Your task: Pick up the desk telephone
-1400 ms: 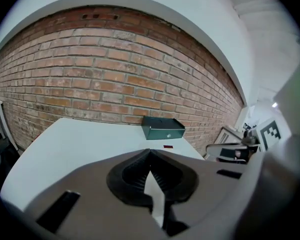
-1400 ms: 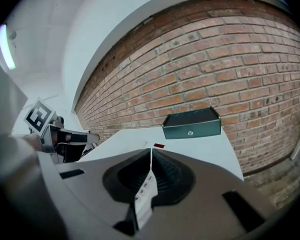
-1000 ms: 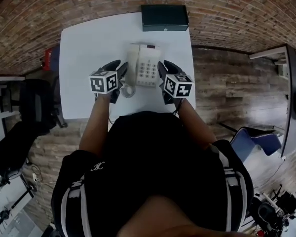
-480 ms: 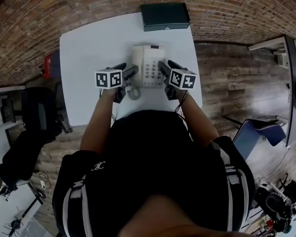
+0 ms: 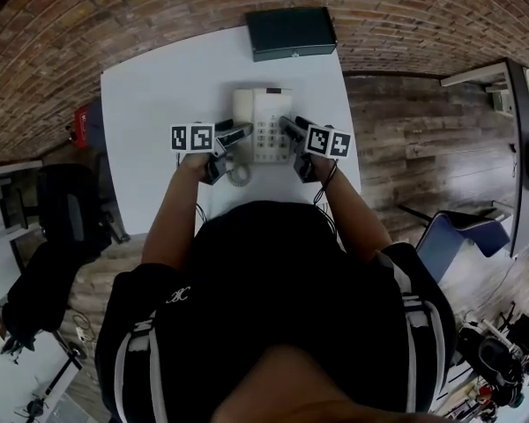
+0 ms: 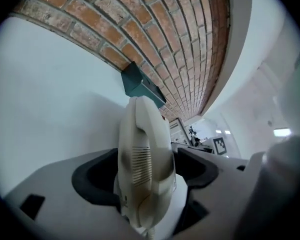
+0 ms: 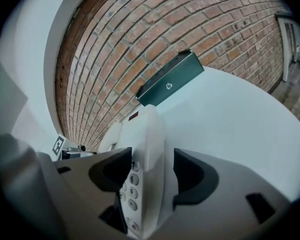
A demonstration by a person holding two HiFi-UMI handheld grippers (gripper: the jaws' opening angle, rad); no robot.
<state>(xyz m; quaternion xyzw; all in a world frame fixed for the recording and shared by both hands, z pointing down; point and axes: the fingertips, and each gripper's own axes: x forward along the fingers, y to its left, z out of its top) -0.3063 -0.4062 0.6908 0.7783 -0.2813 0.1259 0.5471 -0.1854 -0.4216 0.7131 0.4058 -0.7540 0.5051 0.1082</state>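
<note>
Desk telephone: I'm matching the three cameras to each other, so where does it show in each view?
Head view: desk telephone upper centre, on the white table.
Left gripper view: lower centre, its handset facing the camera.
Right gripper view: lower centre, its keypad nearest the camera.
Shared landmark: the dark green box beyond the telephone, by the brick wall, visible in the left gripper view and the right gripper view too.

Black short-sleeved shirt (image 5: pixel 273 271) front and centre, white stripes (image 5: pixel 412 333) running down both sleeves (image 5: pixel 115 300), small white logo (image 5: pixel 178 296) on the left shoulder.
</note>
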